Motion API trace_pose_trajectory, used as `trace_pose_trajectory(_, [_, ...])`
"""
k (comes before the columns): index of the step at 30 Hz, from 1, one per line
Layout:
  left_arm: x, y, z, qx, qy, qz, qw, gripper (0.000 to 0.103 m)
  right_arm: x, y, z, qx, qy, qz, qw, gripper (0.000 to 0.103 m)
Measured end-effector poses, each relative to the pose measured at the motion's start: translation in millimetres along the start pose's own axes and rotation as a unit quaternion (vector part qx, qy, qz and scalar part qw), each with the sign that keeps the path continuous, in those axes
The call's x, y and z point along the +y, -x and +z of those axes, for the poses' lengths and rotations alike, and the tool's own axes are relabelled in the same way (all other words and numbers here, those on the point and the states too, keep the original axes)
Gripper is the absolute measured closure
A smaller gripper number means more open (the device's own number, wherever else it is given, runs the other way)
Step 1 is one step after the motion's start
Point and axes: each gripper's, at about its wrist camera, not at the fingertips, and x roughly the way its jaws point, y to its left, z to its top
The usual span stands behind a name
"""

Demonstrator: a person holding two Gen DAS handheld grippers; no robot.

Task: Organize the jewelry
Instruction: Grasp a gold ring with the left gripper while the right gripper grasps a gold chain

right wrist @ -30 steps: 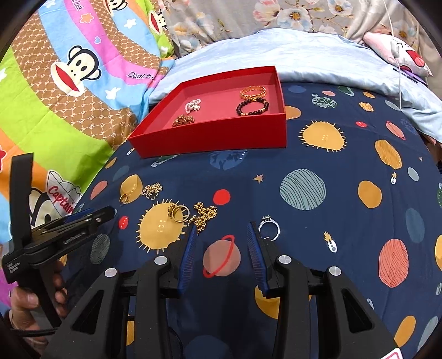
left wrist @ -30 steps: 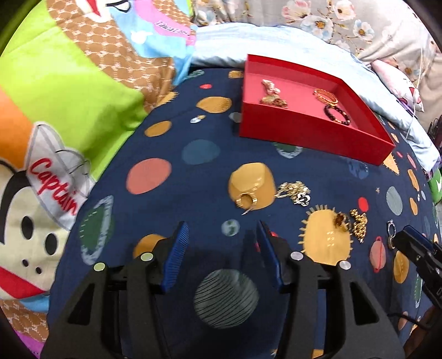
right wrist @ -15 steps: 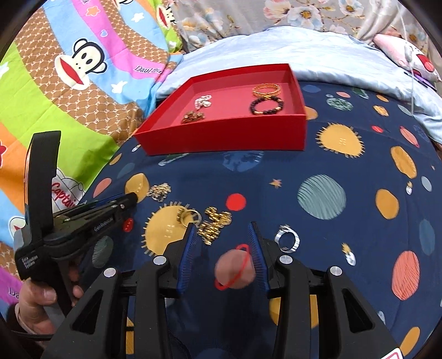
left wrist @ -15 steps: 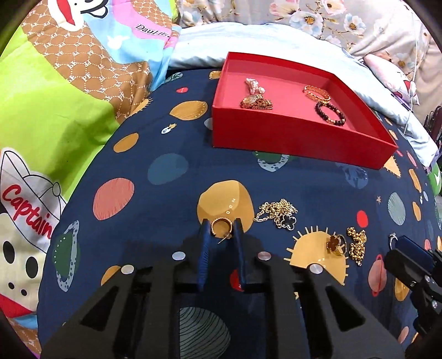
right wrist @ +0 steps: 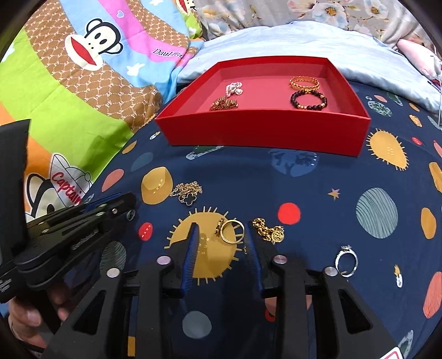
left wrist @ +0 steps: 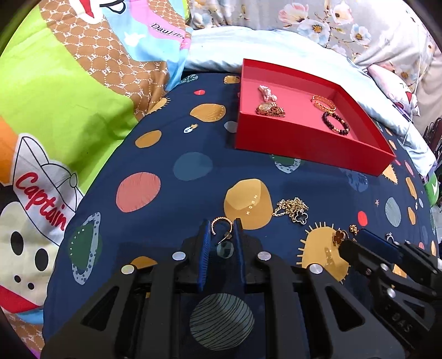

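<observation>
My left gripper is shut on a gold hoop earring, held just above the blue planet-print sheet. My right gripper is open, its jaws either side of a gold ring on a yellow sun patch. A gold chain with a black clover lies right of the left gripper and also shows in the right wrist view. A gold chain with a round pendant lies by the right finger. A silver ring lies further right. The red tray behind holds several bracelets and pieces.
A cartoon monkey quilt lies to the left. A pale blue cover and floral fabric lie behind the tray. The left gripper body and the hand on it fill the lower left of the right wrist view.
My left gripper closed on the gold hoop earring and lifted it slightly. My right gripper moved left, from the red-ringed planet to around the gold ring on the sun patch.
</observation>
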Motion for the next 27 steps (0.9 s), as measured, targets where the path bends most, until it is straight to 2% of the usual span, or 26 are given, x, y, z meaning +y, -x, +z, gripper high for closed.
trace_pose_trajectory(6, [1, 1, -2, 0.002, 0.001, -0.007, 1.0, 0.087, 2, -10, 3, 0.011, 0.001, -0.002, 1.0, 0.089])
trace_pose_trajectory(9, [1, 0, -2, 0.002, 0.001, -0.007, 1.0, 0.087, 3, -13, 3, 0.014, 0.003, -0.005, 1.0, 0.093])
trace_pose_trajectory(15, [2, 1, -2, 0.004, 0.002, -0.009, 1.0, 0.087, 4, -10, 5, 0.006, 0.005, -0.008, 1.0, 0.097])
trace_pose_trajectory(27, [-9, 11, 5, -0.009, -0.012, -0.008, 0.9999, 0.087, -7, 21, 14, -0.033, -0.005, -0.01, 0.999, 0.097])
